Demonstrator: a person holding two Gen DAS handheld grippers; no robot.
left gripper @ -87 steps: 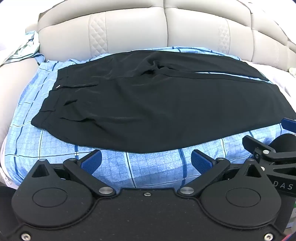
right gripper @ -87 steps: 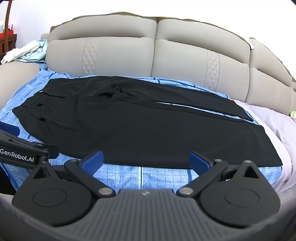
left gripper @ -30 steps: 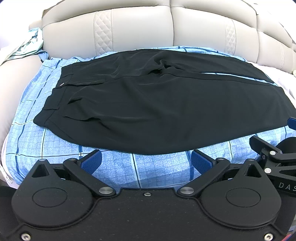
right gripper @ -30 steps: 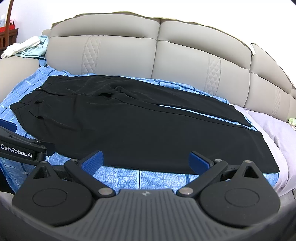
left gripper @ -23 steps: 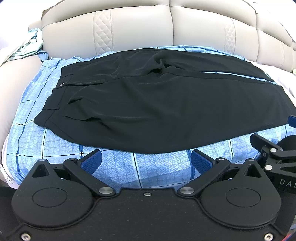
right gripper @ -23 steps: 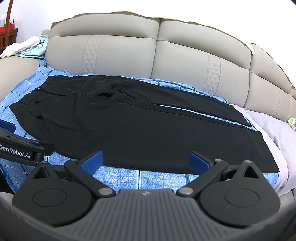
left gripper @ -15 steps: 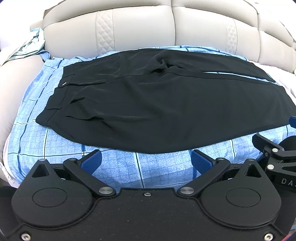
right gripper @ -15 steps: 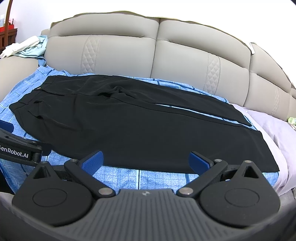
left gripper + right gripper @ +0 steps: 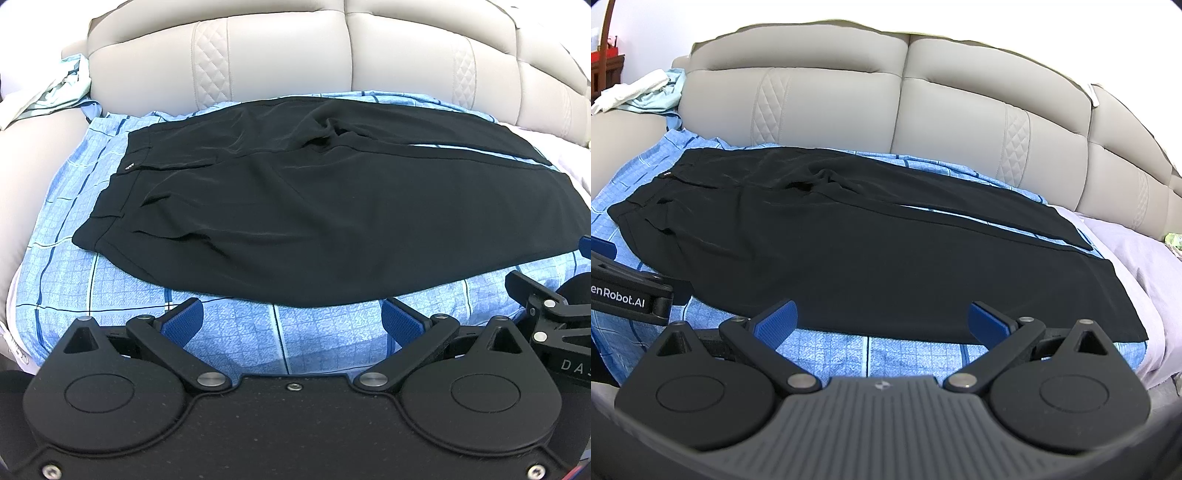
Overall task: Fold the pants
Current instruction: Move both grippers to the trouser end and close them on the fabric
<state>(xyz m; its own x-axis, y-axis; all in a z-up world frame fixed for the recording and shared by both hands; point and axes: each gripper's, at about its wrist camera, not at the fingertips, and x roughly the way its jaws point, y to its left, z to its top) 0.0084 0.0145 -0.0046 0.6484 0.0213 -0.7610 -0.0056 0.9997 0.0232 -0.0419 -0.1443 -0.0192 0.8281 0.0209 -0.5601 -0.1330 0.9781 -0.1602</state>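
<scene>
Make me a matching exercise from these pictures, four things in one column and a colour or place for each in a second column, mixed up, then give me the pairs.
Column one:
1. pants
2. checked sheet
3. sofa backrest
4. pile of light clothes

Column two:
A. beige, padded, behind everything
B. black, spread flat
C. on the sofa arm at far left
D. blue, lying under the pants

Pairs: 1-B, 2-D, 3-A, 4-C.

Both the left hand-held gripper and the right hand-held gripper are open, just short of the pants' near edge.
</scene>
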